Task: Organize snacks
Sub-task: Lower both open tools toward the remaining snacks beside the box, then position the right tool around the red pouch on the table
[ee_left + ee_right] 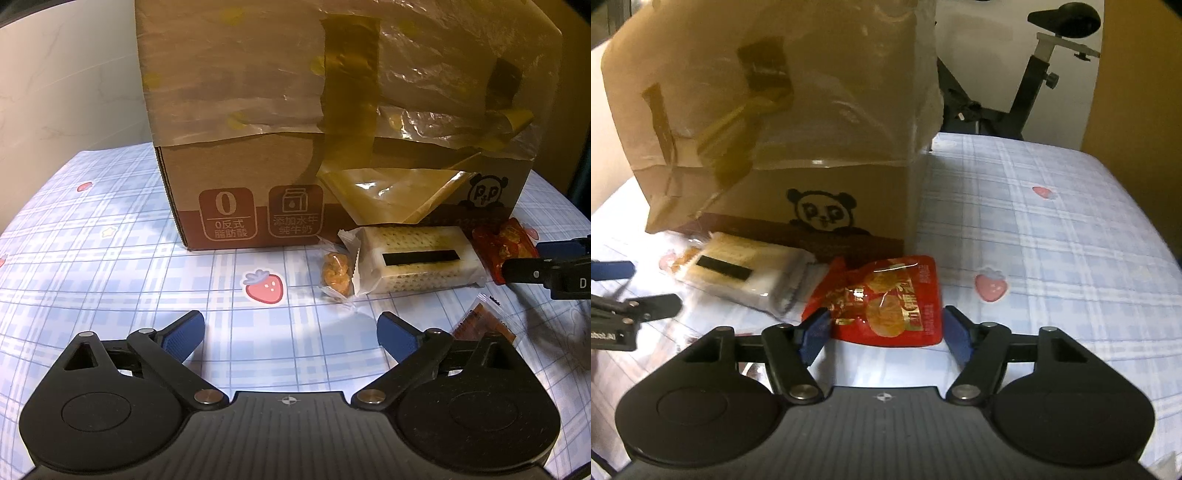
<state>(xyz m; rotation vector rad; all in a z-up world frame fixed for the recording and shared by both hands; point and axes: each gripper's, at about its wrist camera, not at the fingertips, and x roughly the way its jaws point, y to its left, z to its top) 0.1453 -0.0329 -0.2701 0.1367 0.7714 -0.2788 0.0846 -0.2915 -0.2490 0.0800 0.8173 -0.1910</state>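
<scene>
Red foil snack pouch (886, 299) lies flat on the blue plaid surface (1052, 258) at the centre of the right wrist view, between the right gripper's (886, 332) half-parted jaws; whether the blue pads press it I cannot tell. The left gripper (290, 336) stands wide open over bare cloth. Behind lie a white wrapped cracker pack (417, 262), a small clear packet of orange bits (336, 275) and a taped brown cardboard box (258, 110).

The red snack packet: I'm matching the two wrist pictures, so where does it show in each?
Left wrist: the red snack packet lies at the far right, beside the white wrapped cake, with the right gripper's fingers reaching in over it.
Right wrist: it lies low in the middle, between the right gripper fingers.
Shared landmark: the panda print on the cardboard box.
</scene>
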